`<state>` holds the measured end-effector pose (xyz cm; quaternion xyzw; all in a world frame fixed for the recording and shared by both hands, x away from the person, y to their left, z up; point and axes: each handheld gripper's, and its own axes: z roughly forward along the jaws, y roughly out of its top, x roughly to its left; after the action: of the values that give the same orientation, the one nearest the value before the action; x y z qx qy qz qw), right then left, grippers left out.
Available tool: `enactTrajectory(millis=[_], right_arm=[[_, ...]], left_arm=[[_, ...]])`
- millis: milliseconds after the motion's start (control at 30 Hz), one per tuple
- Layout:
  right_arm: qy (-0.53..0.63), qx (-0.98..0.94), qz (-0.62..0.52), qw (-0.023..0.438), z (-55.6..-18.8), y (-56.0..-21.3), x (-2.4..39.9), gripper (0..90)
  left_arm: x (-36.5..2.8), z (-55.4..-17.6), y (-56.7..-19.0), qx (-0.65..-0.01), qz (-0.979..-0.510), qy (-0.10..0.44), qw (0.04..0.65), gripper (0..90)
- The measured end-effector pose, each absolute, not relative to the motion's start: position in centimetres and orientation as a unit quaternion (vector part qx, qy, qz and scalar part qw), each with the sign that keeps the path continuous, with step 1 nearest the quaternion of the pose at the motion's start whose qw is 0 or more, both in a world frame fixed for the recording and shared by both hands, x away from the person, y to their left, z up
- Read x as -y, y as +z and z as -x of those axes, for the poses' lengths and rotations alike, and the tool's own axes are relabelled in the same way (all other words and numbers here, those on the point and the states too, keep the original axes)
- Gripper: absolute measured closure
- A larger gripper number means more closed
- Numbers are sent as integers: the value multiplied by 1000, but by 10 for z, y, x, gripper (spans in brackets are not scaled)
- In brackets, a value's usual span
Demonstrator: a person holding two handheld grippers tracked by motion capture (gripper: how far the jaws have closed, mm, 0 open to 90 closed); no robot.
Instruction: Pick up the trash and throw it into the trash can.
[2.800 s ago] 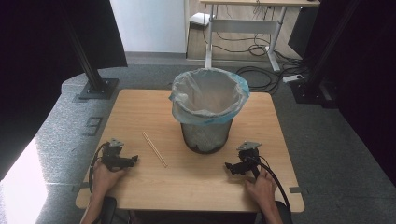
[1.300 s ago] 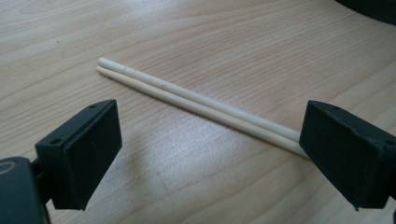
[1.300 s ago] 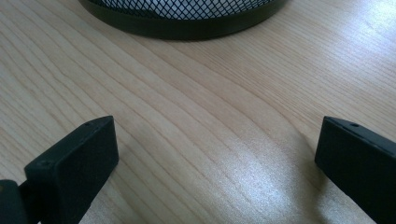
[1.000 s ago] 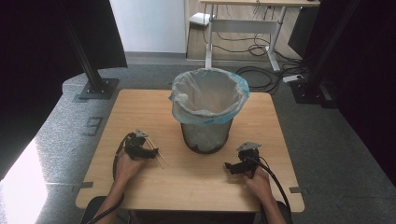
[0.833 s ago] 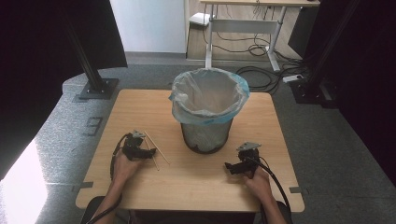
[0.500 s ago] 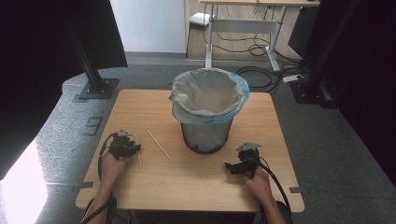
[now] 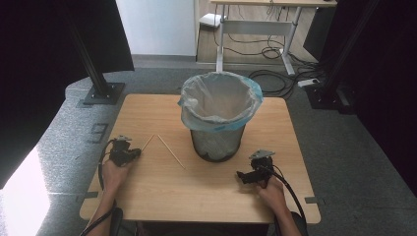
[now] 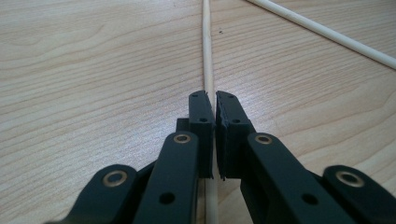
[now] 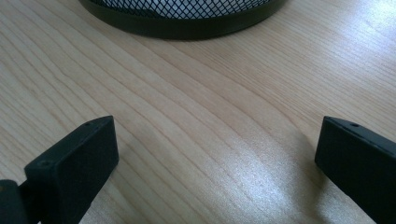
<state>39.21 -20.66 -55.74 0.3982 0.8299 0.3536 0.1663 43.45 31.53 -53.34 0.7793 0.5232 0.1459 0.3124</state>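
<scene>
**Left gripper clamped on a thin stick; bin at table centre**

A thin wooden stick point(image 8: 207, 56) lies flat on the table point(image 7: 147, 196) near its left edge, and my left gripper point(image 8: 214, 100) has its jaws pressed together on it. In the left gripper view the stick runs from between the jaws straight ahead over the wood grain. In the high view, this stick point(image 7: 147, 142) points from my left gripper point(image 7: 134, 152) toward the far side. Its far end meets the far end of a second stick point(image 7: 171, 152), and the two form a narrow inverted V. The second stick point(image 8: 322, 31) slants back toward the near edge, apart from the jaws.

A black mesh wastebasket point(image 7: 217, 145) stands at the table's centre, nearer the far edge. A pale plastic liner point(image 7: 220, 101) is folded over its rim. I can make out no contents inside the liner.

My right gripper point(image 7: 239, 175) rests near the right near corner, jaws spread wide with bare wood between them. The wastebasket's base point(image 9: 187, 23) stands just ahead of it.
</scene>
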Motion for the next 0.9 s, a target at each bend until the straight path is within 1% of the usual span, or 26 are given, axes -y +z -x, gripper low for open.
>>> enactTrajectory(millis=[200,433,667,900], right_arm=[[353,-830,-399,166,-392,-557,207,0],[353,-830,-399,166,-392,-557,206,0],[353,-829,-400,166,-392,-557,206,0],[352,-830,-399,166,-391,-557,206,0]], left_arm=[[-318,-439,-525,-522,-781,134,314,860],[-324,-442,-500,-515,-783,125,325,860],[-328,-451,-463,-501,-789,117,335,860],[-325,-457,-414,-481,-798,112,346,861]])
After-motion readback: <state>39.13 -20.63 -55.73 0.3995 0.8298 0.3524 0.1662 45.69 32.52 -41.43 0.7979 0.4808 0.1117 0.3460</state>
